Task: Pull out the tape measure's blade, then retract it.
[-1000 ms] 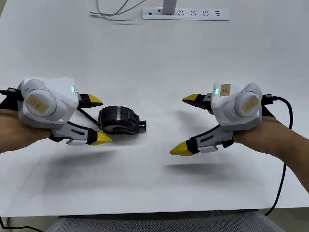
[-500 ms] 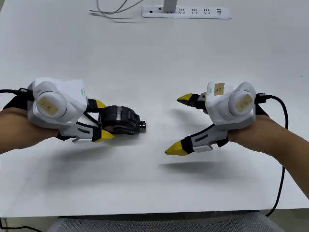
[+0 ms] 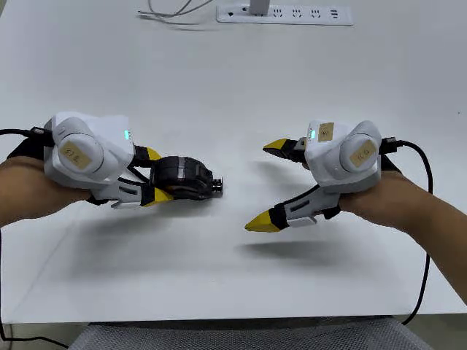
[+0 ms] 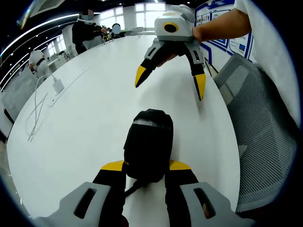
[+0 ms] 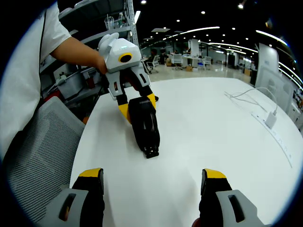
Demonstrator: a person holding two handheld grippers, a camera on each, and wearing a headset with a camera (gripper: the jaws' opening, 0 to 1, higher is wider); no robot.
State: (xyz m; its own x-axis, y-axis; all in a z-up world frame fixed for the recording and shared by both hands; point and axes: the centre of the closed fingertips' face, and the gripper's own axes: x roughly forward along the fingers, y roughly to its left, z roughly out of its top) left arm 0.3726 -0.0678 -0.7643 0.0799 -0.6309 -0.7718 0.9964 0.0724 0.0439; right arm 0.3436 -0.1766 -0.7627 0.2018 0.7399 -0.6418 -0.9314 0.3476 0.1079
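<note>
A black tape measure [image 3: 182, 177] lies on its side on the white table [image 3: 219, 87], left of centre, its blade hook [image 3: 217, 187] pointing right. My left gripper [image 3: 157, 175] is shut on its case, with the yellow pads [image 4: 112, 165] pressed to both sides of the tape measure [image 4: 147, 142]. The blade is wound in. My right gripper [image 3: 267, 185] hovers open to the right, a short gap from the hook, nothing between its fingers. In the right gripper view the tape measure [image 5: 144, 125] lies ahead of my right gripper [image 5: 152, 173], held by the left gripper [image 5: 138, 106].
A white power strip [image 3: 284, 13] and loose cables [image 3: 168, 14] lie at the table's far edge. The front edge of the table [image 3: 219, 319] runs just below the hands, with a grey mesh chair [image 3: 241, 337] under it. Cords trail from both grippers.
My left gripper has moved right around the tape measure and its jaws have shut on the case. The right gripper has drifted a little left, staying open.
</note>
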